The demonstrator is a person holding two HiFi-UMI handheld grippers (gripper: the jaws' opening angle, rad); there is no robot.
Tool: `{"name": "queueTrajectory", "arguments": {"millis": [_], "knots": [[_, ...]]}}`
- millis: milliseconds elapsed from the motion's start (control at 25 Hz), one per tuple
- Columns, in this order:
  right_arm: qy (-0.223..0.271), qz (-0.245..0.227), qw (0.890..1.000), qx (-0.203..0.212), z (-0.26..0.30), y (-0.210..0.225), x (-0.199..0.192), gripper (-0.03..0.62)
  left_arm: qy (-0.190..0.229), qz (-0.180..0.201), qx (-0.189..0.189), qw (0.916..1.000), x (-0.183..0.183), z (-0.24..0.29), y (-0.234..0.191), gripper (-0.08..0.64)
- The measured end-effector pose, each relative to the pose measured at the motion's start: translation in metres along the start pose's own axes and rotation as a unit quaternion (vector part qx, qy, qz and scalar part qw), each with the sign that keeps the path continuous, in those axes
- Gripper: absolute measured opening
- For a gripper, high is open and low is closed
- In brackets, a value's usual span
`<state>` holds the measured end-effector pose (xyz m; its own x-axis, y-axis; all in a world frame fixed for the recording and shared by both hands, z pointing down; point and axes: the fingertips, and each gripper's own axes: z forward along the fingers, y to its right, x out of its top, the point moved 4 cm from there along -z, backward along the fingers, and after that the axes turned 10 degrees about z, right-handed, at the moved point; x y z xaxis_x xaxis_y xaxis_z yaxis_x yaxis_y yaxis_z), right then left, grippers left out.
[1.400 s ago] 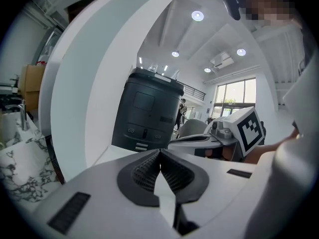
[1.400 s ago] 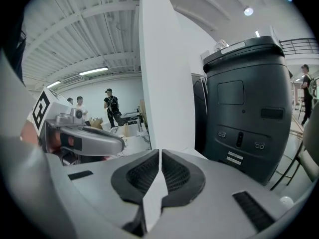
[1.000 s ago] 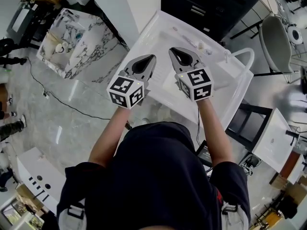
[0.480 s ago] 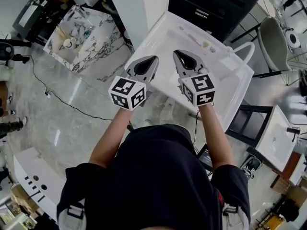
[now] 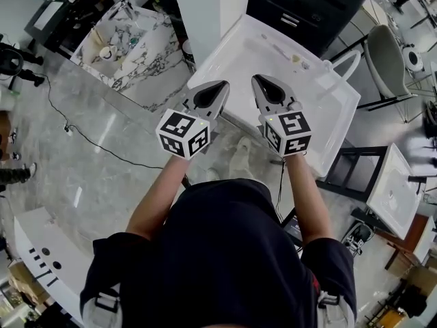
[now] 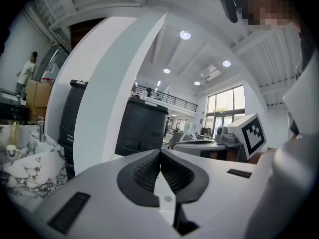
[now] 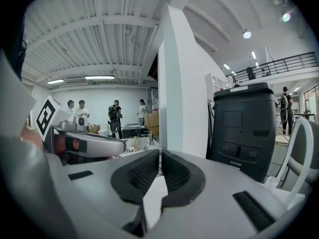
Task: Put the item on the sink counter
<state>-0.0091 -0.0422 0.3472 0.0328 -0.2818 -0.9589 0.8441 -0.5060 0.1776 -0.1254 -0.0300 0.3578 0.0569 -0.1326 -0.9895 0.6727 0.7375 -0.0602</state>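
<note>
Both claws have eased back toward me, so my left claw and right claw hang pinched shut and empty over the sink surface's near edge, its small items far ahead, seemingly already placed.

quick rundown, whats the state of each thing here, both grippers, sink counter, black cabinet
left gripper: shut, nothing between its jaws
right gripper: shut, nothing between its jaws
sink counter: mostly bare, below both grippers
small items: lying near the counter's far edge, too small to identify
black cabinet: drawers closed
</note>
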Motion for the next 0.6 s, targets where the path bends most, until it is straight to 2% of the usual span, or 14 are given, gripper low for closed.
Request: {"name": "queueTrajectory", "arguments": {"millis": [360, 600], "knots": [[0.006, -0.008, 1.0, 0.003, -0.021, -0.053, -0.009, 0.041, 0.003, -0.005, 0.015, 0.9999, -0.012, -0.064, 0.01, 0.011], [0.011, -0.006, 1.0, 0.001, -0.029, -0.073, -0.012, 0.041, 0.005, -0.003, 0.01, 0.9999, -0.014, -0.082, 0.017, 0.011]]}}
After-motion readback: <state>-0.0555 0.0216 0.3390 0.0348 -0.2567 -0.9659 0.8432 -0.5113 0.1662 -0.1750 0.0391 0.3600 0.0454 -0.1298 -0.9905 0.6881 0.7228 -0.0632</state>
